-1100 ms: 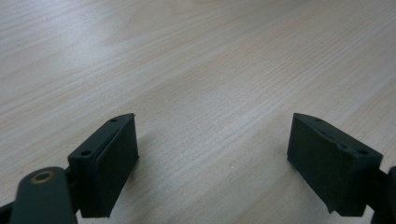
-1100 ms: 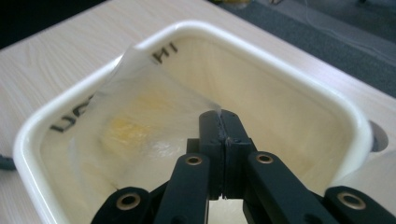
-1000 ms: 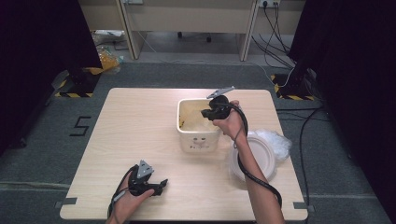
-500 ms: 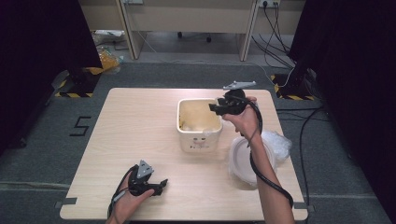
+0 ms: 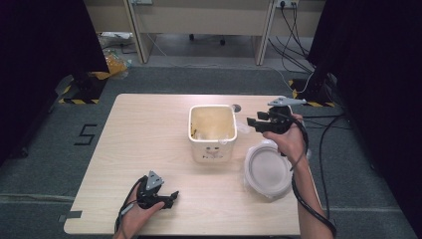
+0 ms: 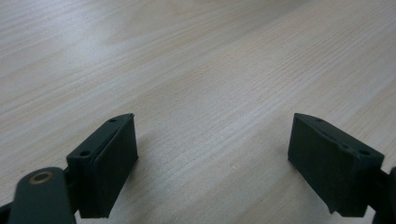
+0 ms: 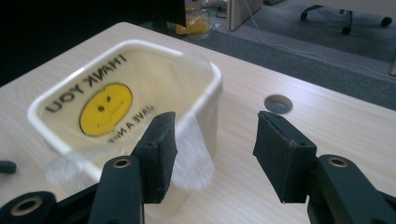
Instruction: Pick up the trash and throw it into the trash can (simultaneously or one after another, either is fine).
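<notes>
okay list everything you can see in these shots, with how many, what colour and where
table: one, light wood, centre of the high view
tub: one, white, smiley print, open, mid-table
bag: one, clear plastic, draped over the tub's near rim
lid: one, clear, round, right of the tub
hole: one, grey, in the table behind the tub
left gripper: one, black, jaws open over bare table at its front edge
right gripper: one, black, beside the tub's right side, jaws have just been opening, nothing between them

Right tool (image 5: pixel 251 124) off tub (image 5: pixel 212 132) (jaws parted)
</notes>
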